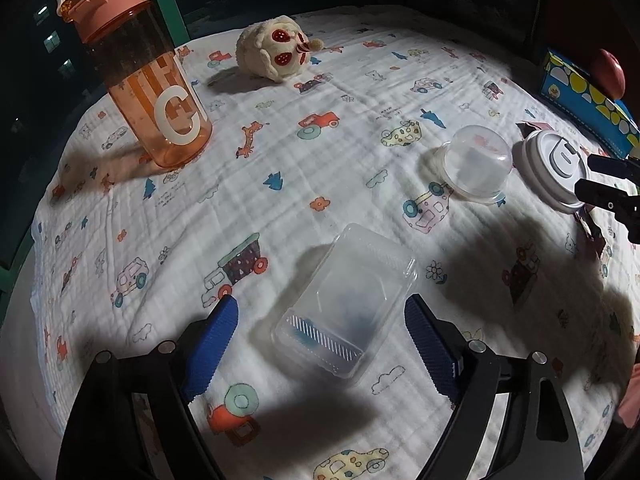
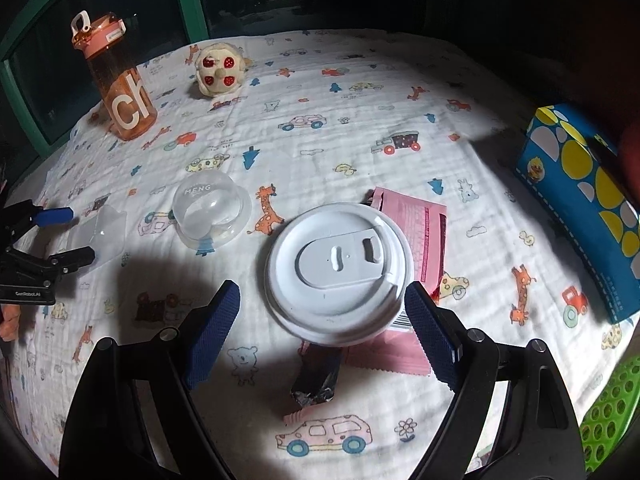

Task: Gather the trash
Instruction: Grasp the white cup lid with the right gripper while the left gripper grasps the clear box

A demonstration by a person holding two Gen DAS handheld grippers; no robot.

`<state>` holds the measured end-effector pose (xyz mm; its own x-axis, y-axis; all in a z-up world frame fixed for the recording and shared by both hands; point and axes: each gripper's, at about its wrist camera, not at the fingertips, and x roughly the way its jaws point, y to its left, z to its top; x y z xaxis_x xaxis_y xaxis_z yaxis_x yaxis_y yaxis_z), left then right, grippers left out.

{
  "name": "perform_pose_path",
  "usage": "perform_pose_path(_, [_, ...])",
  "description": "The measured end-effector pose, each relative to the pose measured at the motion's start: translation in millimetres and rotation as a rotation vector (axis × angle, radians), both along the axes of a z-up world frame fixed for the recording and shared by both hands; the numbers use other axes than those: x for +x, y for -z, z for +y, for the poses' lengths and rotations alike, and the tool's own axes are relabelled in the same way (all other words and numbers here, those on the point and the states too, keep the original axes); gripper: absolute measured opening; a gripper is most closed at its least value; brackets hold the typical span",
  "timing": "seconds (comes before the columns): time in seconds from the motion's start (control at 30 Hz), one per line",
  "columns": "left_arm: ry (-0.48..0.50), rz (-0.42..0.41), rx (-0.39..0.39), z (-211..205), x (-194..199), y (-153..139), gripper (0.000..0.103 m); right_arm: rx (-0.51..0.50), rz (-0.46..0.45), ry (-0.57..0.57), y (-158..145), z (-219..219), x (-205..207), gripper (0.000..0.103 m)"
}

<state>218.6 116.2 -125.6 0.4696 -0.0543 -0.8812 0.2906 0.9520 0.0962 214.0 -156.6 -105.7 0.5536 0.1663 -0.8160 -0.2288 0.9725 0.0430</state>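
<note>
A clear plastic clamshell box [image 1: 344, 300], empty and rectangular with a ribbed end, lies on the cartoon-print cloth [image 1: 320, 168] between the blue pads of the left tool [image 1: 320, 340], whose jaws stand wide and apart from it. The right tool [image 2: 322, 332], also wide open and holding nothing, straddles a white cup lid [image 2: 340, 272] with a flip tab, resting on a pink wrapper [image 2: 420, 220]. A dark foil wrapper [image 2: 316, 376] lies just below; a clear dome lid [image 2: 210, 212] sits nearby
</note>
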Motion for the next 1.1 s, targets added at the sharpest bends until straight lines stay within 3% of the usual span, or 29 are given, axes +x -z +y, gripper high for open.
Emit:
perform_pose_path(0.3, [0.016, 0.017, 0.004, 1.5, 6.8, 7.9, 0.082, -0.13, -0.019, -0.013, 11.7, 15.2, 8.9, 0.085])
perform_pose_path(0.4, [0.025, 0.016, 0.0, -0.1, 6.5, 9.8, 0.079, -0.116, -0.015, -0.004, 11.9, 13.6, 10.3, 0.085])
perform_pose_path(0.57, [0.049, 0.016, -0.017, -5.5, 3.8, 10.7, 0.061, -0.114, -0.017, 0.005, 13.2, 11.1, 11.4, 0.079])
perform_pose_path(0.8, [0.039, 0.004, -0.017, -6.1, 1.3, 9.3, 0.058, -0.131, -0.035, -0.007, 12.1, 13.2, 7.9, 0.077])
perform_pose_path(1.1, [0.014, -0.022, -0.056, -5.3, -13.2, -7.5, 0.054, -0.028, -0.054, 0.021, -4.6, -1.2, -11.1, 0.073])
